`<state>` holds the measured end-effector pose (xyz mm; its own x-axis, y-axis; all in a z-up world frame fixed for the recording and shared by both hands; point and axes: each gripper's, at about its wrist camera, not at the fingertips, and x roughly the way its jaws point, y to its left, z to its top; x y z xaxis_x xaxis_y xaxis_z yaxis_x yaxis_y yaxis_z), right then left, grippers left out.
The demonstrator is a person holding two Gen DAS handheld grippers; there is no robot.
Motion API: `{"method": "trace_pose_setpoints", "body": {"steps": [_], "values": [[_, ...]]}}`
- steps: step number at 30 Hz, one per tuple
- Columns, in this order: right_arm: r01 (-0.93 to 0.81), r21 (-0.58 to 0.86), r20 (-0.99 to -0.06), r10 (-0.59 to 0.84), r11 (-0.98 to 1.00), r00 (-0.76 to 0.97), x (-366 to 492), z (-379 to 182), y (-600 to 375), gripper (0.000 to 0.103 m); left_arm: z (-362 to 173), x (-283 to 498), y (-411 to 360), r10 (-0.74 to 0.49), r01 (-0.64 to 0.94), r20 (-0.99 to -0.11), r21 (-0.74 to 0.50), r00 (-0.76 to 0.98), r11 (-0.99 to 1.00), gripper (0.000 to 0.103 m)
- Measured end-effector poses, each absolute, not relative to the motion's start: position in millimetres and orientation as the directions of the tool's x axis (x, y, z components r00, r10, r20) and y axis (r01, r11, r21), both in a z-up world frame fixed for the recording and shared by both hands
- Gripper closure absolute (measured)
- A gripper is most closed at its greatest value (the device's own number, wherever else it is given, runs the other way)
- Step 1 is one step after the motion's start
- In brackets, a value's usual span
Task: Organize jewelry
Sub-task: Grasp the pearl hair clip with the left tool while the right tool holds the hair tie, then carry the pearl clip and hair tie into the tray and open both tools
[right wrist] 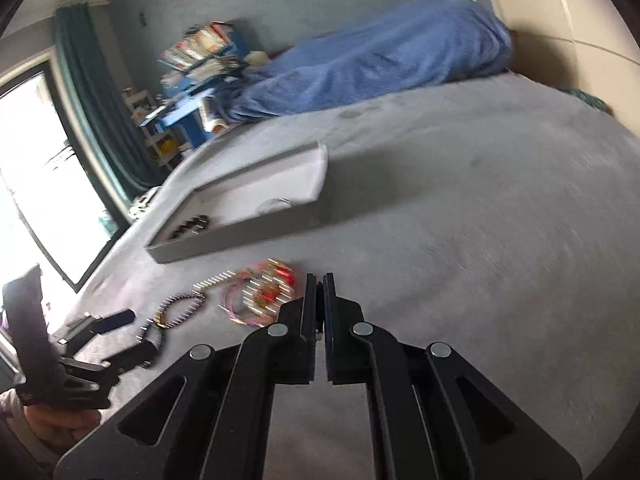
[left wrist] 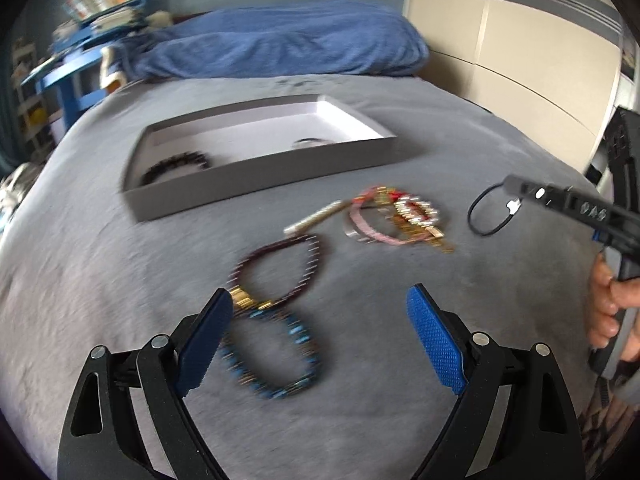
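Bed (left wrist: 120, 264): grey cover, bore everything.
Tray (left wrist: 256, 184): at 11 o'clock of the loose bracelets (left wrist: 396, 216).
Left gripper (left wrist: 320, 334): jaws wide above the blue bracelet (left wrist: 276, 356).
Right gripper (right wrist: 319, 280): clamped onto a thin black cord bracelet (left wrist: 486, 214).

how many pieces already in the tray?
2 visible: a dark beaded bracelet at the left end of the grey tray, a silvery ring-shaped piece toward the right. The near wall may hide more.

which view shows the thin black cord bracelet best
The left wrist view: the black cord bracelet hangs as a full open loop from the shut right gripper. In the right wrist view only a dark sliver of it shows, pinched between that gripper's fingers.
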<state>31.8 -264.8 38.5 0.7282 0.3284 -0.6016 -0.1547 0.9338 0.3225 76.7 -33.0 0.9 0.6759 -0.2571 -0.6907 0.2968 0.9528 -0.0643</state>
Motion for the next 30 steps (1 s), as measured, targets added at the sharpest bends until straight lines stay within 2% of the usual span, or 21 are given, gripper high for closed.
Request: {"method": "trace_pose_setpoints", "body": {"steps": [9,14,19,27,30], "values": [[-0.050,0.371,-0.656,0.300,0.927,0.693,40,11,-286,0.100,9,112,-92,-0.305,0.364,-0.693,-0.065,0.653,0.929,0.014],[-0.010,0.408,-0.682,0.312,0.913,0.662,45,1,-293,0.100,1,132,-123,-0.287,0.385,-0.726,-0.033,0.625,0.922,0.020],[0.002,0.432,-0.684,0.326,0.902,0.653,46,-2,-296,0.100,-13,153,-136,-0.234,0.368,-0.779,-0.004,0.581,0.930,0.032],[0.001,0.440,-0.681,0.333,0.898,0.653,45,-5,-298,0.100,-18,160,-131,-0.266,0.377,-0.793,-0.049,0.548,0.925,0.065],[0.000,0.438,-0.679,0.331,0.899,0.656,44,-4,-297,0.100,-15,156,-127,-0.299,0.379,-0.781,-0.087,0.548,0.921,0.065]]}}
